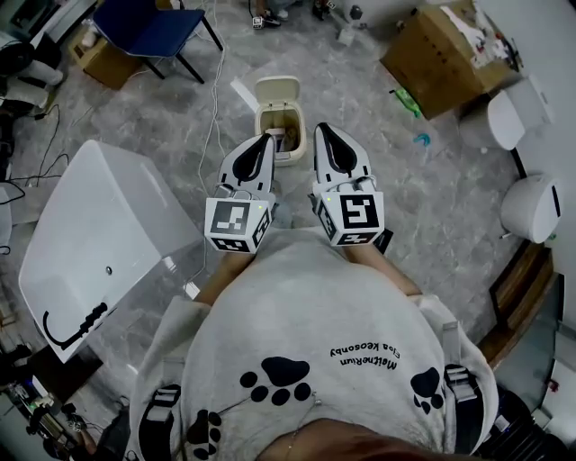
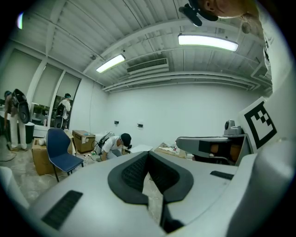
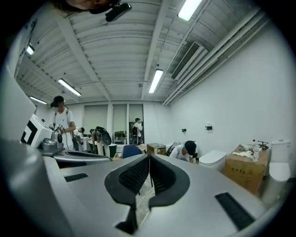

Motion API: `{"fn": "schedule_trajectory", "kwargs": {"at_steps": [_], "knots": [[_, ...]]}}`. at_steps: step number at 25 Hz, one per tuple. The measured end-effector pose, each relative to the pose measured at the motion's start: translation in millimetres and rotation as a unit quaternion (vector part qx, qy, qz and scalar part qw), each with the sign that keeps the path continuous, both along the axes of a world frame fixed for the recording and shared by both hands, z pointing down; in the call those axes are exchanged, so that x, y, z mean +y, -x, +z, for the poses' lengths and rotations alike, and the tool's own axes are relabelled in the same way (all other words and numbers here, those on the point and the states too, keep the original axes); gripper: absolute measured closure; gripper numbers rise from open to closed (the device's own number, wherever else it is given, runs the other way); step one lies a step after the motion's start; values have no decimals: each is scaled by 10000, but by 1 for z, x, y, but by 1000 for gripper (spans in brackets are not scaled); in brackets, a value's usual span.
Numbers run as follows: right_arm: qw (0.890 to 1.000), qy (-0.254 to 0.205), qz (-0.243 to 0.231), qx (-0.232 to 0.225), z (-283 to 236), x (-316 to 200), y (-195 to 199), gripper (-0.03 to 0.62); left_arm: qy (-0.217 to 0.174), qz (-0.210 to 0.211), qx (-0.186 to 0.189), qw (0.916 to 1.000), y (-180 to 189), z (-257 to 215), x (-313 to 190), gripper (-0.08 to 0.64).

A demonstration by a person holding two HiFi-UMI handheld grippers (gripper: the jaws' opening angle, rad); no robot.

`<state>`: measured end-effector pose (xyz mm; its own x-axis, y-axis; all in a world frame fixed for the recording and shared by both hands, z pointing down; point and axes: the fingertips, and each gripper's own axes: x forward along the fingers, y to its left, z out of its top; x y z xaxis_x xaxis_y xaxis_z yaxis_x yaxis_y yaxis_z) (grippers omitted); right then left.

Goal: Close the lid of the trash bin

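Grey paw-print sweatshirt [image 1: 306, 306] lay nearest, and past it the left gripper [image 1: 266, 139] and right gripper [image 1: 322, 131], fingers together and empty, hung above the small cream plastic trash bin [image 1: 298, 144] on the grey floor [image 1: 405, 189], where a hard shove at its raised lid [image 1: 276, 90] could tip it.

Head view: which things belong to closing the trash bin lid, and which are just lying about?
Belong to the job:
trash bin
its lid, standing open
left gripper and right gripper, both shut and empty

Just lying about:
blue chair
cardboard box
white tub
cable on the floor
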<state>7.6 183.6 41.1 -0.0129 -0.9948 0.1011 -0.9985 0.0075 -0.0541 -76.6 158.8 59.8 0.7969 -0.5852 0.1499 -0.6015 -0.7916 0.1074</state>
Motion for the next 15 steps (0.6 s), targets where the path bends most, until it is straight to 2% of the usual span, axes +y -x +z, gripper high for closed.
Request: {"fn": "schedule_trajectory", "kwargs": {"at_steps": [9, 15], "knots": [[9997, 19, 161, 163, -9, -132, -15, 560, 70, 326, 3, 9994, -16, -1, -136, 540], [9992, 194, 341, 118, -5, -189, -25, 560, 262, 734, -46, 9969, -33, 7, -192, 541]]}}
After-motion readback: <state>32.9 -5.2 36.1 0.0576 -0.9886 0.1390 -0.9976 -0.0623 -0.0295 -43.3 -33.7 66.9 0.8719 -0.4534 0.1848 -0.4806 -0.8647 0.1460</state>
